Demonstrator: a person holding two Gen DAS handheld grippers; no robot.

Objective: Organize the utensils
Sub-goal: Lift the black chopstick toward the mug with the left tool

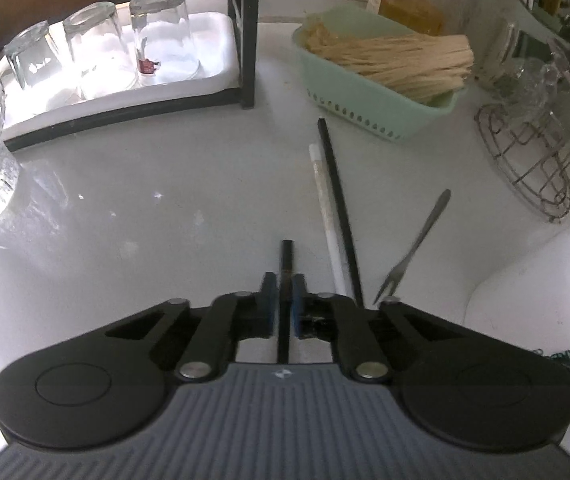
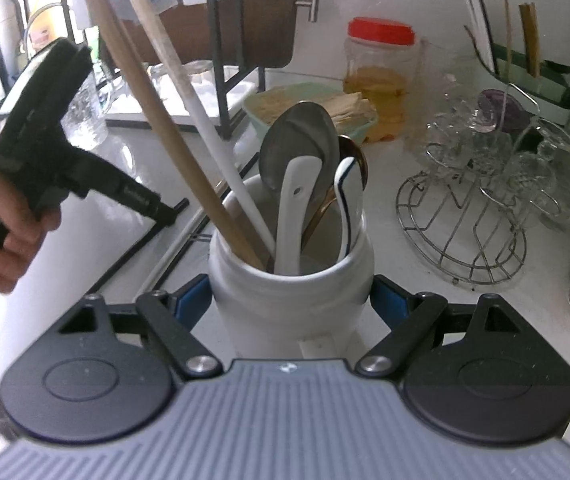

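Left gripper (image 1: 284, 292): clamped on thin black chopstick (image 1: 286, 258), its length running along the fingers
Right gripper (image 2: 291, 300): clamped around white ceramic utensil jar (image 2: 291, 304)
Relation: jar lies right of the chopstick

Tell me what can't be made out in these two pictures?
- Black chopstick, left wrist view: its near end is hidden behind the left gripper.
- White jar, right wrist view: its base is hidden behind the right gripper.
- Jar lettering, left wrist view: cut off.
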